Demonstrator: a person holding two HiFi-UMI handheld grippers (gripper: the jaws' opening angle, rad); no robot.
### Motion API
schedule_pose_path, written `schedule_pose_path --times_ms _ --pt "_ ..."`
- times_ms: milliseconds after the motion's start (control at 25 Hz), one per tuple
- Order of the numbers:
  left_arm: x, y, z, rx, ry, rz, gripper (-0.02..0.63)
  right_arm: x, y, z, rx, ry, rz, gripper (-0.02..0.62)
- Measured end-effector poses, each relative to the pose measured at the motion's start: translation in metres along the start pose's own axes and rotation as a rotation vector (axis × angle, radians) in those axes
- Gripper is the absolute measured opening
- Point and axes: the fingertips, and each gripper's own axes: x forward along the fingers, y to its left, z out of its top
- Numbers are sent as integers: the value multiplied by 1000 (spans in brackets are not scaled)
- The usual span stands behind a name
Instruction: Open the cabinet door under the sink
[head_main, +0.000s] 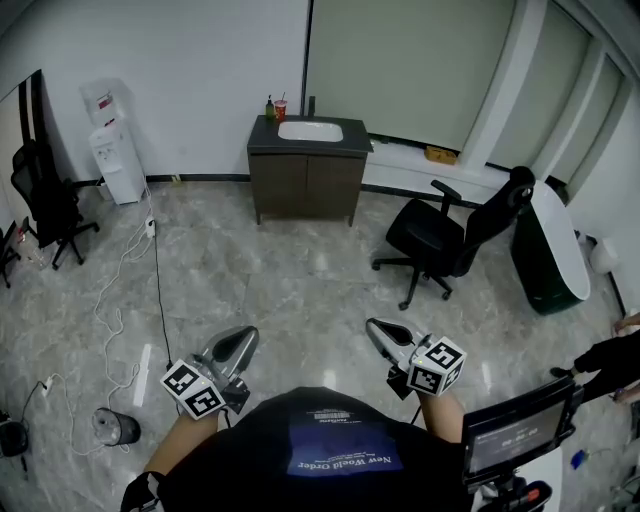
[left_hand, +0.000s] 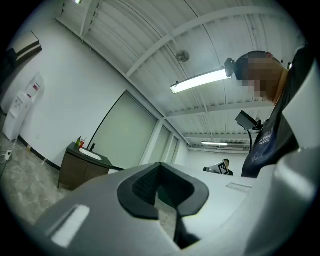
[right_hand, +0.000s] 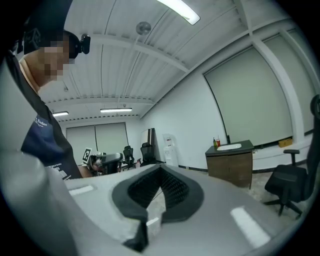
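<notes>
While well apart from the sink cabinet (head_main: 307, 185) at twelve o'clock, approaching with left gripper (head_main: 243, 338) and right gripper (head_main: 377, 327) clenched, empty; next likely needs closing in, unclenching one.

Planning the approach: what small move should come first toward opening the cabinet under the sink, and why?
Probably step forward toward the sink cabinet. It stands at the far wall, doors closed, while the left gripper and right gripper, both shut, are near the person's torso, far short of it.

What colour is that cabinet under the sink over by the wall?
The cabinet is dark brown. The head view shows it best.
</notes>
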Motion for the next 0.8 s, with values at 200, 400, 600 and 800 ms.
schedule_pose_path --times_ms 200,400,600,800 --pt "0 2 -1 -8 1 0 2 2 -2 0 18 -2 -1 0" --pt "2 3 -4 -17 0 -3 2 3 -5 1 42 -9 -6 0" --pt "-4 15 -3 -26 -2 -9 2 16 -1 -2 31 -1 -1 0" --pt "-18 30 7 -33 -2 -4 2 37 10 1 31 5 7 0"
